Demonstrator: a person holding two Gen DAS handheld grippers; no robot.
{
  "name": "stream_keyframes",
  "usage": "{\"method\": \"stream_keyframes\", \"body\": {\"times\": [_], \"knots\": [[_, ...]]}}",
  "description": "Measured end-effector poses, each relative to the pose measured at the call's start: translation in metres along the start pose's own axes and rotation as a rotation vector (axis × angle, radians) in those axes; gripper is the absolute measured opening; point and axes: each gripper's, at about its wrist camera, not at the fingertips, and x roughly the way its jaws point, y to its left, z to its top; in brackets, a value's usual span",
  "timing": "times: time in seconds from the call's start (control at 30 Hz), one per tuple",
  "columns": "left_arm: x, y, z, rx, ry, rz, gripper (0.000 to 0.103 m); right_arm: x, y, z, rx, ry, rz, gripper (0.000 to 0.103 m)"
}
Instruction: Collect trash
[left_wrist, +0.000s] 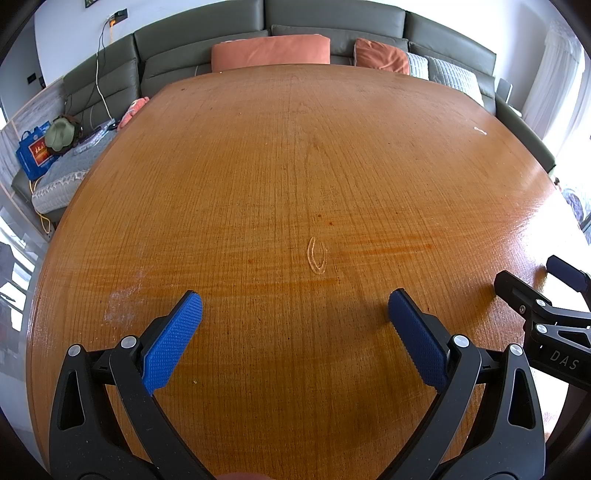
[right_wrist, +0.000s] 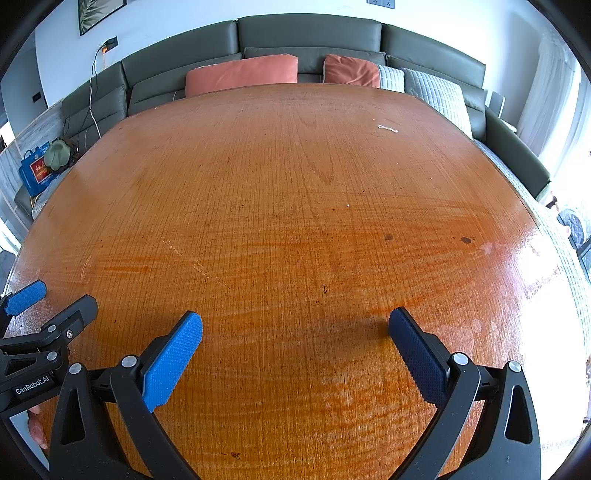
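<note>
A clear rubber band (left_wrist: 317, 256) lies on the wooden table (left_wrist: 258, 166), just ahead of my left gripper (left_wrist: 294, 306), which is open and empty above the near table. A small white scrap (left_wrist: 480, 130) lies far right on the table; it also shows in the right wrist view (right_wrist: 388, 128). My right gripper (right_wrist: 295, 325) is open and empty over the table (right_wrist: 295, 184). Each gripper shows at the edge of the other's view: the right gripper (left_wrist: 546, 291), the left gripper (right_wrist: 40, 302).
A grey sofa (left_wrist: 332, 22) with orange cushions (left_wrist: 269, 51) wraps the table's far side. A blue bag (left_wrist: 35, 151) and a green hat (left_wrist: 61, 133) sit on the sofa at left. A cable (left_wrist: 98, 66) hangs from a wall socket.
</note>
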Motion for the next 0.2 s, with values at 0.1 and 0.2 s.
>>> {"method": "stream_keyframes", "body": {"times": [0.1, 0.2], "knots": [[0.0000, 0.0000, 0.0000, -0.001, 0.000, -0.002, 0.097, 0.0000, 0.0000, 0.0000, 0.000, 0.000, 0.000, 0.100], [0.0004, 0.0005, 0.0001, 0.000, 0.000, 0.000, 0.097, 0.0000, 0.0000, 0.0000, 0.000, 0.000, 0.000, 0.100]]}}
